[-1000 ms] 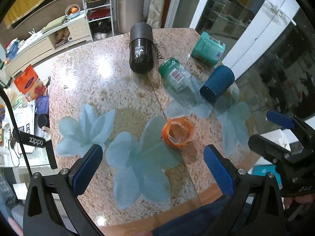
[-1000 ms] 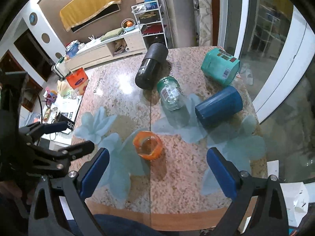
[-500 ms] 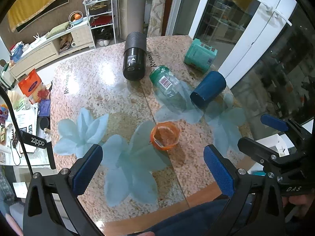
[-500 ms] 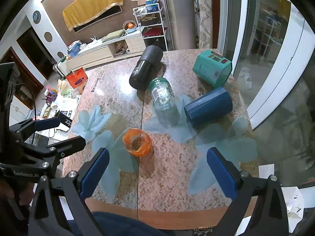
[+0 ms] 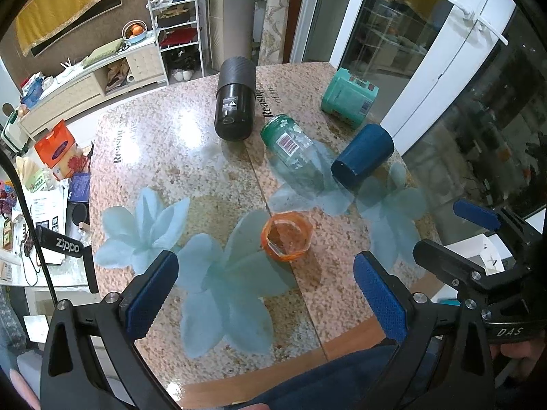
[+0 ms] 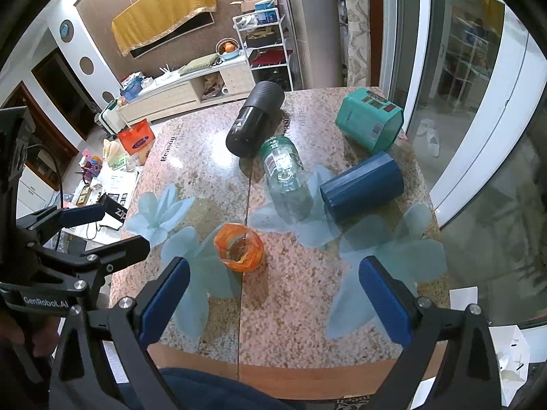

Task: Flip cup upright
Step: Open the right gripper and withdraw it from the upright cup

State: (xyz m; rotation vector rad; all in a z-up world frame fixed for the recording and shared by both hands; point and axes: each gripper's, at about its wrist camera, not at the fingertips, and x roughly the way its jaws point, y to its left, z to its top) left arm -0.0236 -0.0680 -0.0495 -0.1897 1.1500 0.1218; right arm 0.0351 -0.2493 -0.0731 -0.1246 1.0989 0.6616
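A speckled granite table (image 5: 164, 143) fills the middle, printed with pale blue flowers (image 5: 147, 229), and just off its left edge sits a black Zippo box (image 5: 65, 246) amid papers. Over at the back wall there's a yellow cloth (image 6: 164, 24) hanging above a low white cabinet (image 6: 177, 99), a white rack (image 6: 263, 44) beside it and a bowl (image 6: 227, 48) of what look like oranges. An orange box (image 6: 136, 136) stands on the floor, and white slippers (image 6: 429, 135) lie by the glass door (image 6: 461, 68).
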